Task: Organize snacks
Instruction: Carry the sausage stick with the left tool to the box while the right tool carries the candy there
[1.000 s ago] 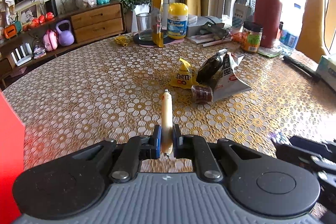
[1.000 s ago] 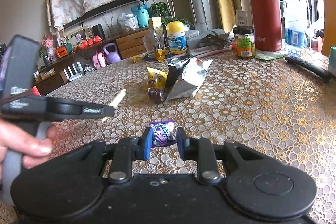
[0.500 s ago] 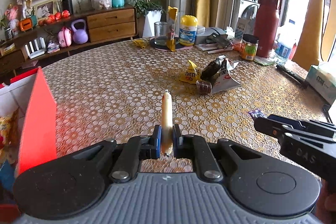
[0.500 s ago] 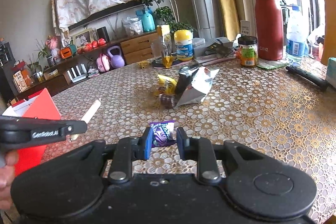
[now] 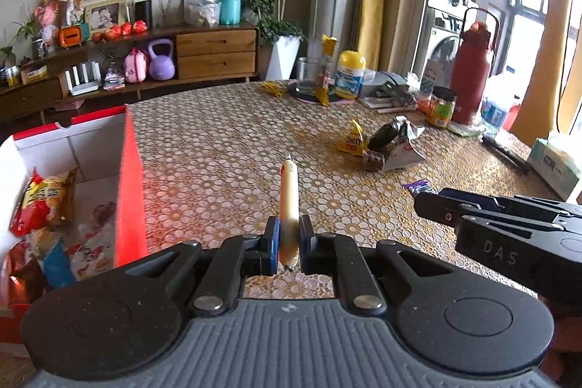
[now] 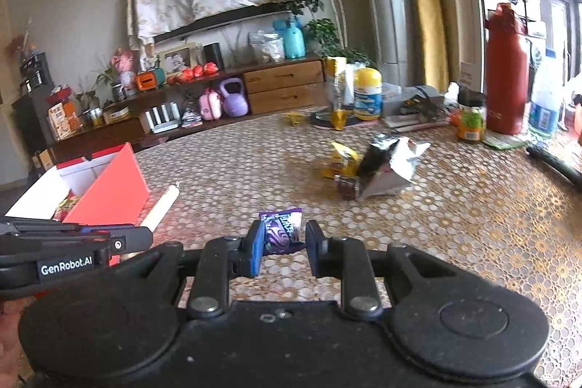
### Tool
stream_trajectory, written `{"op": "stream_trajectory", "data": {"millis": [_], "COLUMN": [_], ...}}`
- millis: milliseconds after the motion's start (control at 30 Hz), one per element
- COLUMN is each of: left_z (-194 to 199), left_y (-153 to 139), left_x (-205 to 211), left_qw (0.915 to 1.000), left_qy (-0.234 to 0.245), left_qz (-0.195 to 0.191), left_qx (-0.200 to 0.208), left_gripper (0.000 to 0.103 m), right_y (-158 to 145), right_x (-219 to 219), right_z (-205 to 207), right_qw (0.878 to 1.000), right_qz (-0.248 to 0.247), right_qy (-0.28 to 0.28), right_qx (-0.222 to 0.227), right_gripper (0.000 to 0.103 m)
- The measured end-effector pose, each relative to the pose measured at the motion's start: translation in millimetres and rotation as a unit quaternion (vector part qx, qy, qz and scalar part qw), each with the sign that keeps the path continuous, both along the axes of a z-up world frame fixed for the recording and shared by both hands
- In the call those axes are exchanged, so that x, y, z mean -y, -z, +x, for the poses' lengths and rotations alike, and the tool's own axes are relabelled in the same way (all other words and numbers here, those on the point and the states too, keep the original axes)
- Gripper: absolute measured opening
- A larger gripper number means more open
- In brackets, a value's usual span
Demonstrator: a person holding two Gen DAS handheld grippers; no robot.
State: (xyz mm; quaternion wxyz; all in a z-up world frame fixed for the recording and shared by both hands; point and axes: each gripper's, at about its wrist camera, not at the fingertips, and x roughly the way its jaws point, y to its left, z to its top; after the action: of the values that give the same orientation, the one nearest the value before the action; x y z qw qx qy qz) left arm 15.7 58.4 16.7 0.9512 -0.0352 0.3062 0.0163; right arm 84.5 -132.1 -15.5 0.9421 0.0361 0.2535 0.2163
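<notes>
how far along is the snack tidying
Partly done. Several packets already lie in the red box. In hand: the left hand-held gripper clamps a sausage stick, the right hand-held gripper a purple packet. Left on the table: the yellow candy bag and silver pouch.

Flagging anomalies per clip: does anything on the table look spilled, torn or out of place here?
Yes: a torn-open silver snack bag lies crumpled mid-table, tangled with a yellow M&M's packet and a small dark snack, outside the red box. Nothing appears spilled. The sausage stick and purple candy packet are gripped normally.
</notes>
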Motion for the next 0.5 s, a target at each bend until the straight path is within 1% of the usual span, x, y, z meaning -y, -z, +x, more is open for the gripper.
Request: {"op": "stream_trajectory", "data": {"millis": [333, 500], "left_z": [-28.3, -41.0], "left_y": [-13.1, -18.4], "left_x": [-23.4, -38.7], "left_qw": [0.9993, 0.9982], "left_qy": [-0.028, -0.049], "left_qz": [-0.008, -0.01], "left_qx": [0.023, 0.034], "left_gripper": [0.01, 0.01], "right_y": [-16.6, -23.5], "right_x": [-30.8, -49.1], "right_z": [-19.9, -27.7], "right_qw": [0.999, 0.997], "right_qz": [-0.012, -0.017], "right_qy": [-0.04, -0.066], "right_qx": [0.02, 0.029], "right_gripper": [0.023, 0.023]}}
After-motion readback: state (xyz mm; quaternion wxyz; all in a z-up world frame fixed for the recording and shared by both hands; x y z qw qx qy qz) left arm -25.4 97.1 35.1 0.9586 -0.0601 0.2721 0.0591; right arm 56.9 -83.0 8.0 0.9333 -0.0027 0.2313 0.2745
